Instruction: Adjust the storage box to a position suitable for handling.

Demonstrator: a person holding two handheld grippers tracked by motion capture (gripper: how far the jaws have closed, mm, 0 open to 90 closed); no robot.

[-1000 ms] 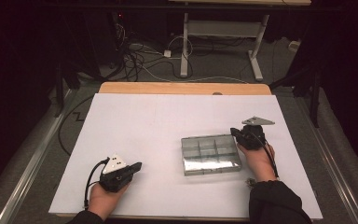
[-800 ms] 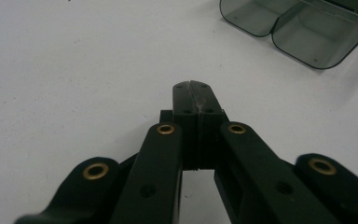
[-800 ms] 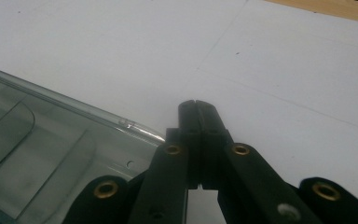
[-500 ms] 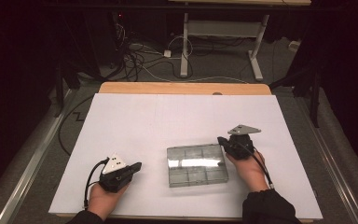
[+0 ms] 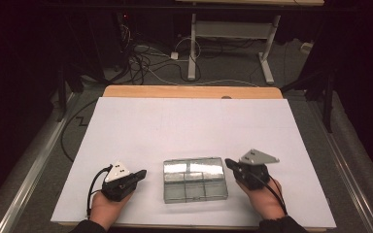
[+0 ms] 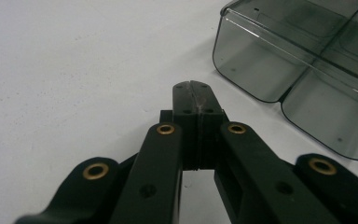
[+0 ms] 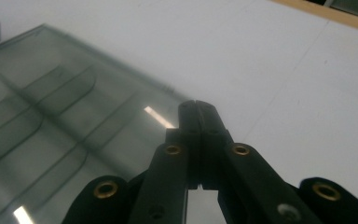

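Black jaws are seen pressed together with nothing between them on both tools: the right gripper (image 5: 229, 163) is set against the right edge of a clear compartment box (image 5: 194, 179), its closed tips apparently touching the box's upper rim, though contact cannot be confirmed from the blurred right gripper view (image 7: 196, 106). The left gripper (image 5: 141, 173) is held at rest on the near left of the white table sheet (image 5: 184, 121), its shut tips (image 6: 196, 88) pointed towards the box but kept apart from it. The box (image 6: 303, 70), smoky and transparent, divided into several cells and apparently empty, is placed near the front edge of the sheet, between the two hands. Its lid (image 7: 65, 135) is shown closed. The work in hand is judged to be the shifting of the box across the sheet by pushing; a position near the middle front has been reached, and what remains is thought to be a final nudge or the opening of the lid.
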